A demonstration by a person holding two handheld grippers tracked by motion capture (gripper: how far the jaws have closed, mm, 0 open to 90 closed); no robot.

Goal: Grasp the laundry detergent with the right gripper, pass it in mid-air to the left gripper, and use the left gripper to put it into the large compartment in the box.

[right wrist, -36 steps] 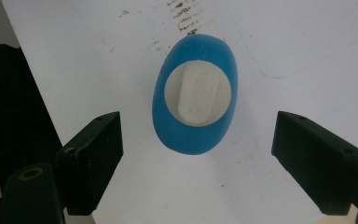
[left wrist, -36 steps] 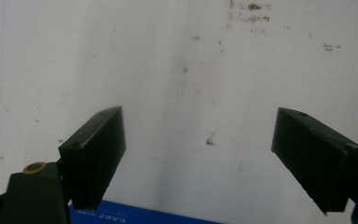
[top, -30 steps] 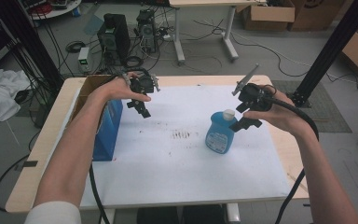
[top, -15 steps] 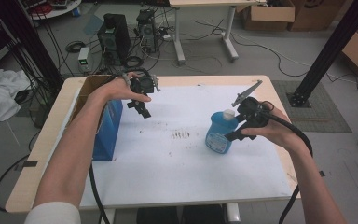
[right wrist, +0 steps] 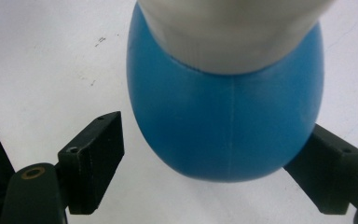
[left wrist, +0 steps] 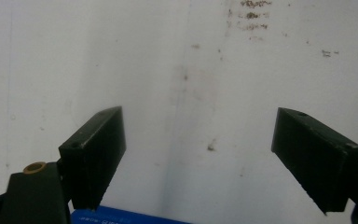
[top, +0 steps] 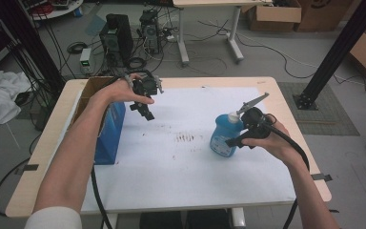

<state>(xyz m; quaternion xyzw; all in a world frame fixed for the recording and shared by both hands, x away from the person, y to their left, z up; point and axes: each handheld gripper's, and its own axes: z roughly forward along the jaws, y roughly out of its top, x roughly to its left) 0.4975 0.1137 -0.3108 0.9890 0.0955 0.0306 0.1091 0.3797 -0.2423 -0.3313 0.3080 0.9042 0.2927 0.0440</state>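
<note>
Both jaws of right gripper (right wrist: pixel 214 154) open — flanking blue bottle (right wrist: pixel 226 126)

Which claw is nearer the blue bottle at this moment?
Right. The right claw is at the blue bottle, jaws open on either side of its body. The left claw hovers open far across the white mat, beside the blue box.

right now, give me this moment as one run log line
right gripper: open, jaws either side of blue bottle | left gripper: open, held above white sheet | bottle upright on sheet, near blue box
</note>
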